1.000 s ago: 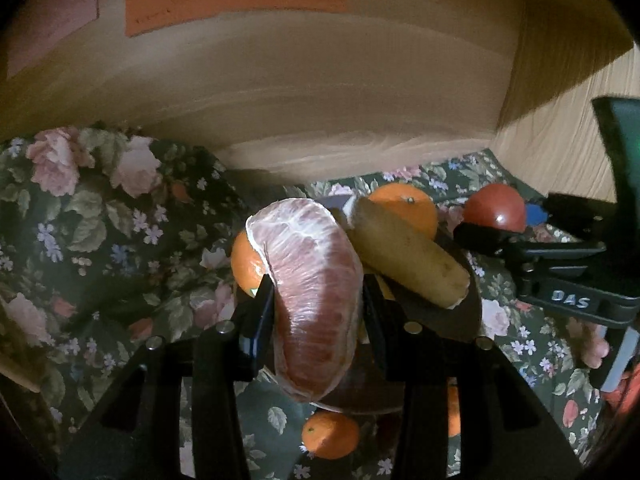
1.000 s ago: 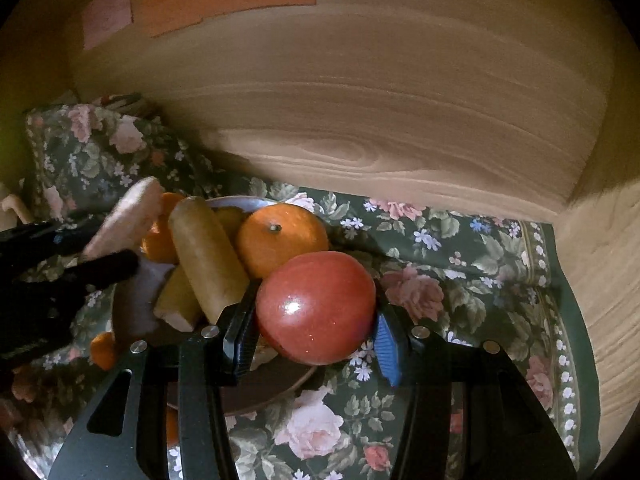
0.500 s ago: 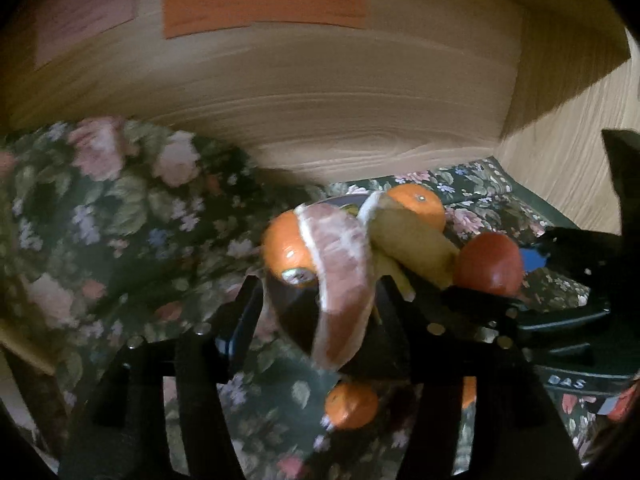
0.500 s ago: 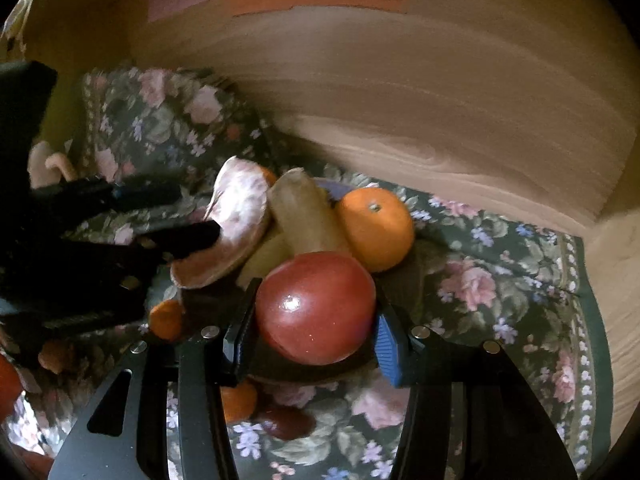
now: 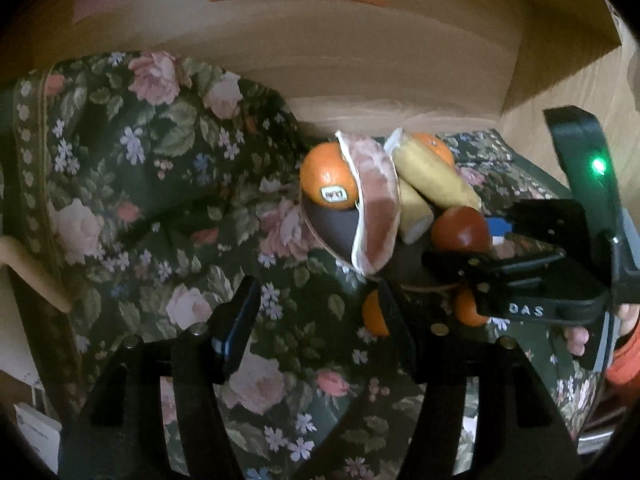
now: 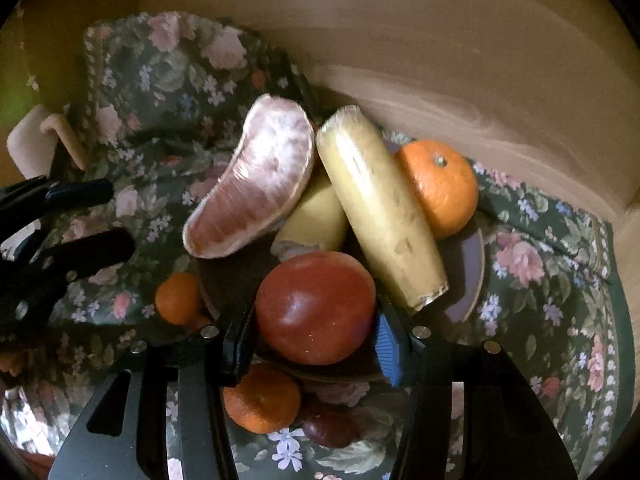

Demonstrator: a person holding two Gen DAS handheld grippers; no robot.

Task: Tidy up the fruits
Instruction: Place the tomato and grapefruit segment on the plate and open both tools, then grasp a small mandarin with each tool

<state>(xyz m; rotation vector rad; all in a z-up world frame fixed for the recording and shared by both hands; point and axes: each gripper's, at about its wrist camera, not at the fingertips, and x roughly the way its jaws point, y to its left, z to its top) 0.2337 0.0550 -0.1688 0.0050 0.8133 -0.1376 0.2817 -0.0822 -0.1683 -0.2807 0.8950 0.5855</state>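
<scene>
A dark plate point(image 6: 468, 276) on the floral cloth holds a peeled pink grapefruit piece point(image 6: 256, 188), a yellow banana piece point(image 6: 380, 216) with a second piece under it, and an orange point(image 6: 440, 184). My right gripper point(image 6: 310, 340) is shut on a red tomato point(image 6: 316, 308) over the plate's near edge. My left gripper point(image 5: 316, 316) is open and empty, drawn back from the plate point(image 5: 332, 228); the grapefruit piece point(image 5: 376, 204) rests there beside a stickered orange point(image 5: 328, 178). The right gripper point(image 5: 468, 248) with the tomato point(image 5: 460, 230) shows at the right.
Small mandarins lie on the cloth beside the plate point(image 6: 178, 298), point(image 6: 262, 398), with a dark fruit point(image 6: 330, 426) near one. A wooden wall point(image 6: 440, 40) rises behind. The floral cloth point(image 5: 140, 160) is bunched up at the left. A cream handle point(image 5: 28, 268) sticks out at far left.
My left gripper has let go of the grapefruit piece onto the plate, opened and pulled back. My right gripper has carried the tomato closer over the plate.
</scene>
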